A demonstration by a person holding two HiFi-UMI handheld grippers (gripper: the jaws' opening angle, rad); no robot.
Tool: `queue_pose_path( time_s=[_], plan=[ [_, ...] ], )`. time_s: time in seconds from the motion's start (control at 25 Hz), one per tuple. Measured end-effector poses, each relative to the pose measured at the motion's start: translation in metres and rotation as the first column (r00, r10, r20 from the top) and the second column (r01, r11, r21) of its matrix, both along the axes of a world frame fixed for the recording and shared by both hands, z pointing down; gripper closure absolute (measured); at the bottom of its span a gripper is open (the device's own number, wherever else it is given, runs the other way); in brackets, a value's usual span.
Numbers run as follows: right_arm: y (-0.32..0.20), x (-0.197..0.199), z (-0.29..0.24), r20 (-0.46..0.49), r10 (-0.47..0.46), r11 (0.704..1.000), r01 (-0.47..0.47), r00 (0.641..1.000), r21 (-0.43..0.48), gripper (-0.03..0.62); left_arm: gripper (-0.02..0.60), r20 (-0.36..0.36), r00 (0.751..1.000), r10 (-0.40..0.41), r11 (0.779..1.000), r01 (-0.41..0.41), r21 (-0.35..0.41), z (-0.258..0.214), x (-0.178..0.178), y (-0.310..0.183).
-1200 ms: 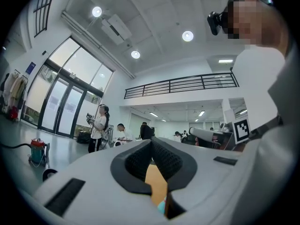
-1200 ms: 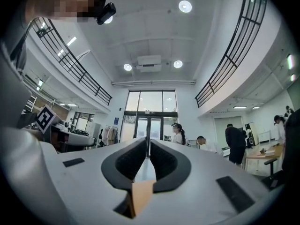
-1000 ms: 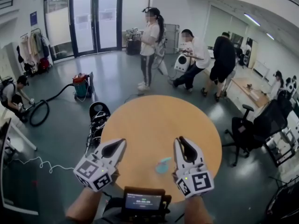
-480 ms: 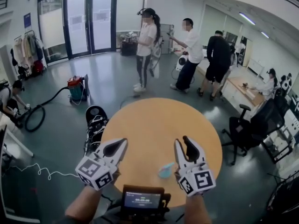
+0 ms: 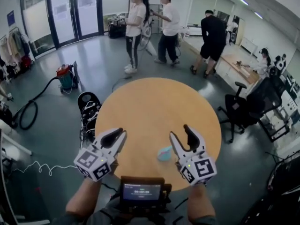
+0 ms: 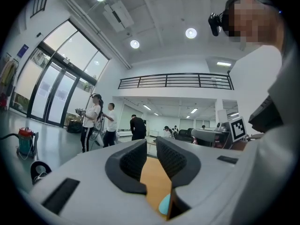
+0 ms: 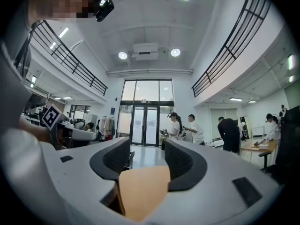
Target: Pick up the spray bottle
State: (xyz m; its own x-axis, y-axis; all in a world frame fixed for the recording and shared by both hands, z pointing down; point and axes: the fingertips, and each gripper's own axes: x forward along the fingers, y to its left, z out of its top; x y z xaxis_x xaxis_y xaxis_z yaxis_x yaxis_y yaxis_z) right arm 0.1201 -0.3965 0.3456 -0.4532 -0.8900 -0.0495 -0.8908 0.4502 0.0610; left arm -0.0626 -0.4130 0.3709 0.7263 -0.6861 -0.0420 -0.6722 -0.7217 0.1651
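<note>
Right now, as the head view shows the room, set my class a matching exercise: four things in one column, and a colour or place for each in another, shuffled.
1. spray bottle
2. table
3. vacuum cleaner
4. office chair

A. black, right of the table
B. pale blue, lying on the table
C. round, with an orange-brown top
D. on the floor left of the table, hose attached

Pairs: 1-B, 2-C, 3-D, 4-A

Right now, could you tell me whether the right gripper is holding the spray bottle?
No, the spray bottle rests on the round table beside the right gripper, whose jaws are opening with nothing between them.
</note>
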Motion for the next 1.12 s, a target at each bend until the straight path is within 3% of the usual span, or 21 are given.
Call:
queue_pose_path(
  time_s=[0.08,0.2,0.32,0.76,1.12],
  plan=[
    [0.003,0.008,0.011,-0.002,0.006,0.999,-0.006,1.000,-0.033,0.333,0.508,0.023,1.000,0.014,1.000,-0.014,-0.019,0.010,0.005,0.002],
    [0.005,0.017,0.032,-0.013,0.011,0.996,-0.012,1.000,-0.083,0.272,0.436,0.061,0.998,0.027,0.998,-0.023,-0.061,0.032,0.009,-0.001],
    [0.006,0.027,0.058,-0.016,0.002,0.991,-0.004,1.000,-0.136,0.243,0.412,0.083,0.996,0.029,0.993,-0.019,-0.117,0.059,0.014,-0.006],
    [0.011,0.039,0.167,-0.077,-0.055,0.928,0.022,0.996,-0.372,0.159,0.281,0.168,0.985,0.049,0.953,0.005,-0.303,0.166,0.031,-0.017],
    [0.009,0.032,0.252,-0.071,-0.113,0.868,0.063,0.991,-0.493,0.121,0.275,0.229,0.971,0.073,0.920,0.023,-0.391,0.232,0.036,-0.017]
  ],
)
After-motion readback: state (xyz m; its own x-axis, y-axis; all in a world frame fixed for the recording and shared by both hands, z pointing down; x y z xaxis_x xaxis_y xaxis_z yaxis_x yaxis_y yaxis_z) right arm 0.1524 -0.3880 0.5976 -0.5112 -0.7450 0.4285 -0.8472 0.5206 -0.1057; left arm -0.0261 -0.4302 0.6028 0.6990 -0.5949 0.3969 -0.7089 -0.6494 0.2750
